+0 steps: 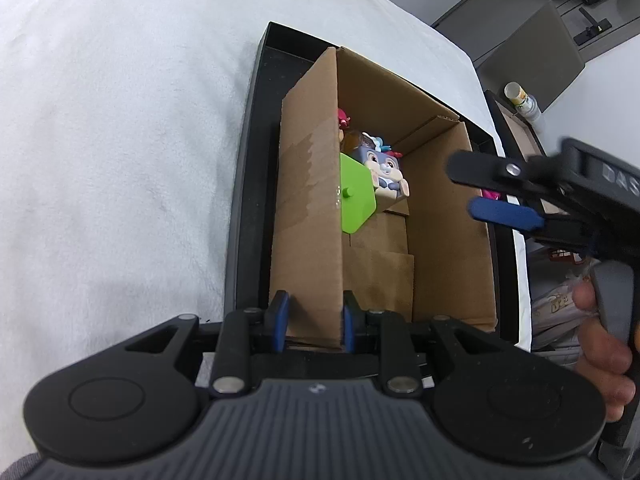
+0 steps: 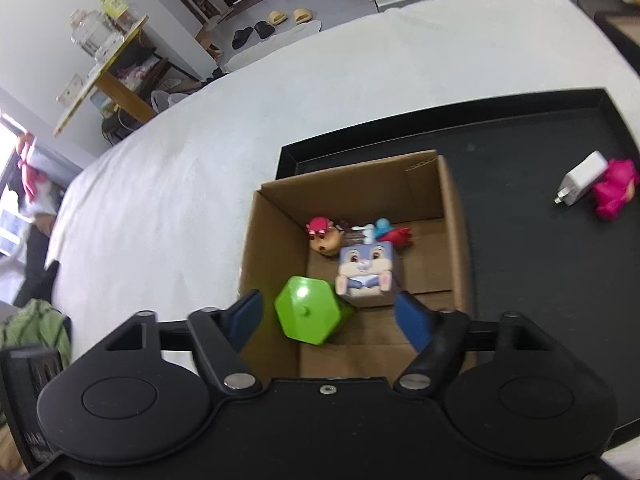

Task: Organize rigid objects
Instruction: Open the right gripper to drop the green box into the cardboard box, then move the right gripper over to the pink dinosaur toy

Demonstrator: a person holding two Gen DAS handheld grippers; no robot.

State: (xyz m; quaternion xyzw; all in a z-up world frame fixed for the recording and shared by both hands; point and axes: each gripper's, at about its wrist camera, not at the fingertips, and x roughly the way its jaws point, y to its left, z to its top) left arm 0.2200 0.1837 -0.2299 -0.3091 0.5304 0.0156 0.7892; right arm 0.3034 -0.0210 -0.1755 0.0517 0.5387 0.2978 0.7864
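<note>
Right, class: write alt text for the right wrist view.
An open gripper hovers over a cardboard box holding a green block, a bunny cube and small figures. The box sits on a black tray, where a white charger and pink toy remain.

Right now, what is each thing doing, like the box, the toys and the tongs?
Cardboard box: open on top, standing in the black tray.
Green block: inside the box, tilted.
Bunny cube: inside the box, beside the green block.
White charger: lying on the tray, outside the box.
Pink toy: on the tray, beside the charger.
Left tongs: shut on the box wall.
Right tongs: open, empty, over the box.
</note>
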